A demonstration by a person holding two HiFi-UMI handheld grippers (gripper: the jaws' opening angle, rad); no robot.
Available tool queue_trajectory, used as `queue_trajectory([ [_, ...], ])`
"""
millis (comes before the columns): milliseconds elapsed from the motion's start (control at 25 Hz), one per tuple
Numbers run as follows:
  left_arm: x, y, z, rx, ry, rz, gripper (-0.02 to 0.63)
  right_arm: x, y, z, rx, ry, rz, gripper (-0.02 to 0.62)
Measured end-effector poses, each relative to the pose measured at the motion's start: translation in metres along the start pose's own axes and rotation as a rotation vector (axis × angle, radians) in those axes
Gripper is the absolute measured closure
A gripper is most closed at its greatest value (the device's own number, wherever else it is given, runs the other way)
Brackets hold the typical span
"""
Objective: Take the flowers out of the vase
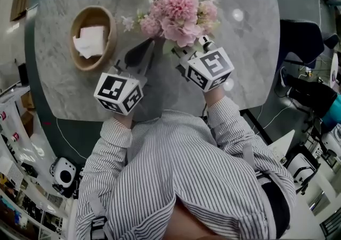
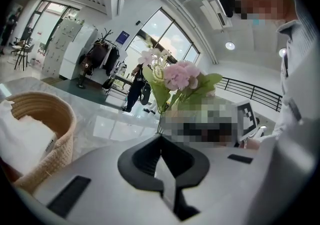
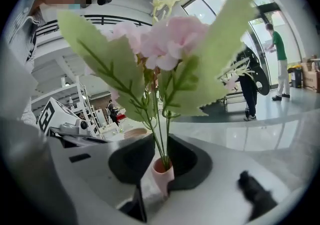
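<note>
A bunch of pink flowers [image 1: 178, 12] with green leaves stands at the far middle of the marble table [image 1: 250, 47]. In the right gripper view their thin stems [image 3: 161, 129] rise from a small pink vase [image 3: 162, 174]. My right gripper [image 3: 161, 141] is shut on that vase, its black jaws pressing both sides of the neck. In the head view the right gripper [image 1: 193, 48] reaches under the blooms, which hide the vase. My left gripper [image 1: 151, 44] sits just left of the bunch, jaws shut and empty. The flowers [image 2: 182, 76] stand a little beyond its tip [image 2: 160, 138].
A woven basket [image 1: 91, 36] with a white cloth in it stands on the table to the left, close to the left gripper [image 2: 35, 134]. A dark chair [image 1: 298, 41] stands past the table's right edge. People walk in the hall far behind.
</note>
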State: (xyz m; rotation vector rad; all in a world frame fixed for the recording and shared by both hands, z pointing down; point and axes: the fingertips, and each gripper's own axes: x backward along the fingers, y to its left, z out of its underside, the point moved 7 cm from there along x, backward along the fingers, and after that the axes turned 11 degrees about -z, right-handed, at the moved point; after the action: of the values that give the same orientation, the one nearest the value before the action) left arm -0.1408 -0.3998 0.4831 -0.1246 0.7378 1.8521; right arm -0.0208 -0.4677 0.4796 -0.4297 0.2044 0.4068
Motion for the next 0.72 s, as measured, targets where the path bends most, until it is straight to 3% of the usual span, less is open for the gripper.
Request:
queue_trajectory([
  [280, 0.002, 0.003, 0.002, 0.006, 0.006, 0.009, 0.594, -0.005, 0.005, 0.000, 0.029, 0.015, 0.013, 0.565],
  [720, 0.011, 0.005, -0.001, 0.002, -0.003, 0.010, 0.594, -0.006, 0.014, -0.009, 0.059, 0.008, 0.040, 0.571],
])
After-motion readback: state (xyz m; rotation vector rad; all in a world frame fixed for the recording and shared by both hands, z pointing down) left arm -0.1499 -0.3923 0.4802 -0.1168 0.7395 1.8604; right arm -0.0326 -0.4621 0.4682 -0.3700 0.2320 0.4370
